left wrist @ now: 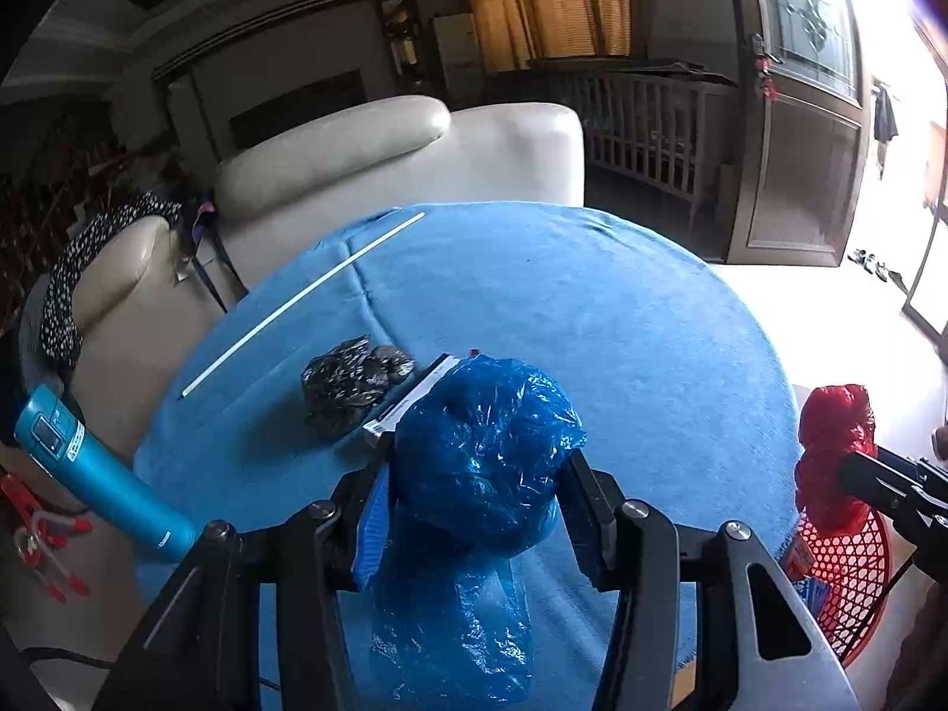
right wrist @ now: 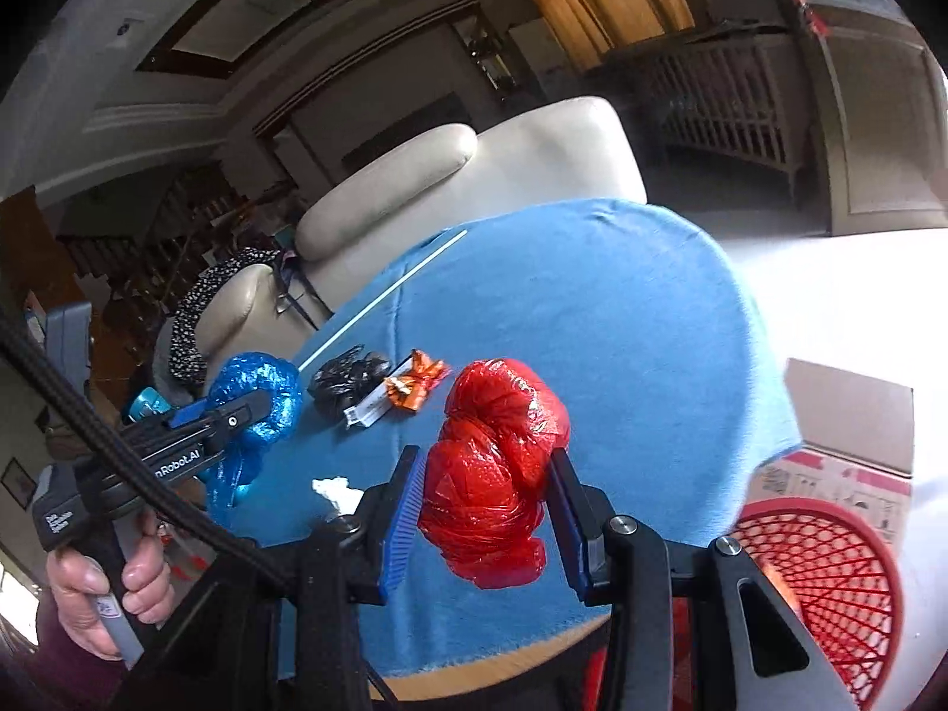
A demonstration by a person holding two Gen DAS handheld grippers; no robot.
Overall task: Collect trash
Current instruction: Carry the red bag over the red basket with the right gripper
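Two bags are up: the left claw (left wrist: 477, 474) pinches one blue bag (left wrist: 486, 450), the right claw (right wrist: 486, 503) one red bag (right wrist: 497, 462). One black bag (left wrist: 349, 382) lies mid-desk (left wrist: 622, 308); the desk's far half is bare.

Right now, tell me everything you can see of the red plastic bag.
The red plastic bag is thin, glossy, crinkled film bunched into a lumpy wad, with a loose end hanging below. The right gripper is shut on it, blue-padded jaws pressing both sides, holding it clear above the blue tablecloth.

Far blue cloth (left wrist: 592, 308) lies bare; black bag (left wrist: 349, 385) blocks centre.
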